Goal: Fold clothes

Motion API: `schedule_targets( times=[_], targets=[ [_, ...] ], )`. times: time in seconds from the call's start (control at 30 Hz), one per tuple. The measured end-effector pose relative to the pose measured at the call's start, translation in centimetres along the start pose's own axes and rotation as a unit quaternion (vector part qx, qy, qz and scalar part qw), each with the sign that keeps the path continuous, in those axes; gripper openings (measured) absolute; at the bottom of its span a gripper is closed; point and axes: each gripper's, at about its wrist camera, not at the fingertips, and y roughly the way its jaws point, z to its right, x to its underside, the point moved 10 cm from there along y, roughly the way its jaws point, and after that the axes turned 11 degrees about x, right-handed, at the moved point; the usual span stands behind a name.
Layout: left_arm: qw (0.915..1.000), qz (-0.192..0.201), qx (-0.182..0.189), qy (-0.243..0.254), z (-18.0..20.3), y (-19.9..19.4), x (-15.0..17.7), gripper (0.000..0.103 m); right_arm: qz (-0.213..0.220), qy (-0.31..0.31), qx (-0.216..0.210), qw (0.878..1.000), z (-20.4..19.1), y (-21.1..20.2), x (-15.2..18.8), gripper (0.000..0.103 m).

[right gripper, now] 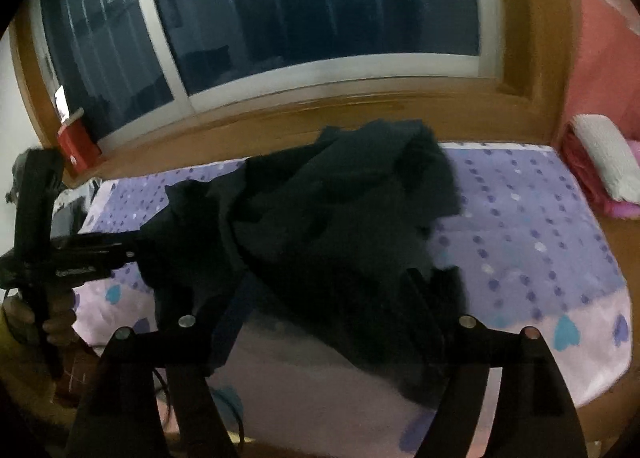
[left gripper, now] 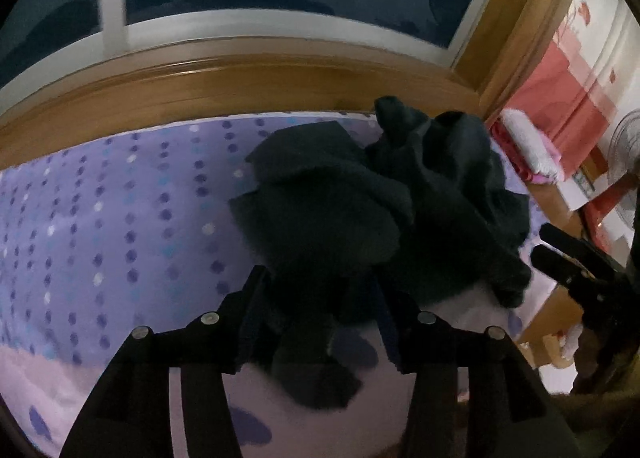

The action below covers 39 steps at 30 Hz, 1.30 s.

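A dark, crumpled garment (left gripper: 360, 194) lies heaped on a purple dotted bedsheet (left gripper: 120, 226). In the left wrist view my left gripper (left gripper: 316, 294) has its fingers spread, and the cloth's near edge hangs between and over them. In the right wrist view the same garment (right gripper: 320, 218) drapes over my right gripper (right gripper: 332, 290), whose fingers stand wide apart with cloth lying across them. The left gripper (right gripper: 132, 250) shows at the left in the right wrist view, touching the garment's left edge. The right gripper (left gripper: 560, 258) shows at the right edge of the left wrist view.
A wooden window sill (right gripper: 320, 114) and a dark window (right gripper: 300, 2) run behind the bed. A folded white and pink stack (right gripper: 608, 162) sits at the right. A red box (right gripper: 76, 146) rests on the sill at the left. A fan (left gripper: 624, 138) stands far right.
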Motion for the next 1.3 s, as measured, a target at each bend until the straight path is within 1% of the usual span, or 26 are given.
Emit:
schedule_targets(
  times=[0.03,0.1,0.13,0.17,0.2,0.23,0.27,0.3,0.37,0.4,0.43,0.47,0.53,0.6,0.63,0.67,0.73,0.77,0.9,0.93,1.0,1.07,1.13,1.2,1.23,1.3],
  targets=[
    [1.0000,-0.006,-0.001,0.002,0.0,0.7,-0.2,0.054,-0.004,-0.010,0.002,1.000,-0.8,1.2,-0.2,0.076],
    [0.9997,-0.023,0.000,0.002,-0.3,2.7,-0.5,0.055,-0.011,-0.027,0.023,0.999,-1.6,3.7,-0.3,0.076],
    [0.9996,-0.029,-0.001,-0.004,-0.6,3.6,-0.6,0.054,-0.017,-0.018,0.031,0.999,-1.2,4.4,-0.2,0.075],
    [0.9993,-0.033,-0.004,-0.017,-1.2,4.4,-0.7,0.054,-0.022,-0.010,0.038,0.999,-0.9,5.1,-0.2,0.068],
    [0.9988,-0.035,-0.007,-0.032,-1.8,5.0,-0.8,0.047,-0.028,-0.001,0.046,0.999,-0.5,5.9,-0.2,0.054],
    [0.9985,-0.034,-0.001,-0.043,-2.0,5.2,-0.8,0.026,-0.033,0.007,0.054,0.998,-0.2,6.6,-0.2,0.046],
    [0.9980,-0.031,0.006,-0.054,-2.2,5.2,-0.8,0.024,-0.039,0.016,0.061,0.997,0.2,7.2,-0.2,0.034],
    [0.9974,-0.029,0.013,-0.064,-2.4,5.3,-0.8,0.023,-0.041,0.026,0.057,0.997,0.7,7.1,-0.2,0.025],
    [0.9977,-0.007,0.025,-0.062,-2.0,3.6,-1.0,0.021,-0.033,0.045,0.036,0.998,0.9,5.6,-1.0,0.020],
    [0.9978,0.010,0.030,-0.058,-1.7,1.9,-1.3,0.021,-0.029,0.055,0.025,0.998,1.0,4.8,-1.4,0.019],
    [0.9976,0.024,0.032,-0.056,-1.6,0.5,-1.6,0.021,-0.024,0.063,0.014,0.998,1.1,3.9,-1.8,0.018],
    [0.9969,0.045,0.034,-0.054,-1.5,-1.6,-2.0,0.021,-0.010,0.057,-0.005,0.998,0.2,2.7,-3.0,0.018],
    [0.9951,0.084,0.017,-0.049,-2.0,-5.9,-2.6,0.021,0.018,0.044,-0.045,0.998,-1.7,0.1,-5.4,0.018],
    [0.9906,0.123,-0.016,-0.057,-3.5,-10.4,-2.6,0.021,0.047,0.031,-0.084,0.995,-3.6,-2.5,-7.7,0.017],
    [0.9872,0.139,-0.037,-0.069,-4.9,-12.6,-2.1,0.021,0.061,0.024,-0.103,0.993,-4.5,-3.8,-8.8,0.017],
    [0.9828,0.154,-0.058,-0.083,-6.4,-14.8,-1.5,0.021,0.072,0.018,-0.119,0.990,-5.5,-4.6,-9.9,0.017],
    [0.9736,0.173,-0.093,-0.117,-9.4,-17.6,0.1,0.021,0.083,0.009,-0.155,0.984,-7.5,-5.1,-11.9,0.017],
    [0.9677,0.175,-0.116,-0.140,-11.4,-18.8,1.5,0.021,0.077,0.000,-0.154,0.985,-8.6,-3.9,-12.5,0.017],
    [0.9559,0.144,-0.135,-0.217,-16.5,-18.9,7.0,0.024,0.052,-0.038,-0.149,0.987,-12.7,1.1,-14.9,0.017],
    [0.9520,0.135,-0.139,-0.236,-17.7,-18.9,8.4,0.024,0.037,-0.049,-0.145,0.987,-13.8,2.9,-15.1,0.017],
    [0.9505,0.124,-0.129,-0.254,-18.1,-18.4,10.4,0.024,-0.004,-0.081,-0.130,0.988,-16.2,7.4,-14.1,0.018],
    [0.9539,0.123,-0.119,-0.247,-17.2,-18.5,11.2,0.024,-0.051,-0.112,-0.116,0.986,-18.3,11.2,-12.6,0.021],
    [0.9590,0.122,-0.108,-0.232,-16.0,-18.9,11.6,0.025,-0.095,-0.138,-0.083,0.982,-19.6,14.2,-10.9,0.022],
    [0.9641,0.118,-0.101,-0.215,-15.0,-19.8,11.6,0.028,-0.110,-0.132,-0.070,0.983,-19.6,14.7,-9.9,0.023],
    [0.9656,0.115,-0.100,-0.211,-14.5,-20.2,11.7,0.031,-0.107,-0.123,-0.078,0.984,-19.5,14.2,-9.8,0.024],
    [0.9684,0.108,-0.107,-0.198,-13.5,-21.0,11.6,0.033,-0.091,-0.103,-0.108,0.985,-18.5,11.7,-9.5,0.034]
  ],
)
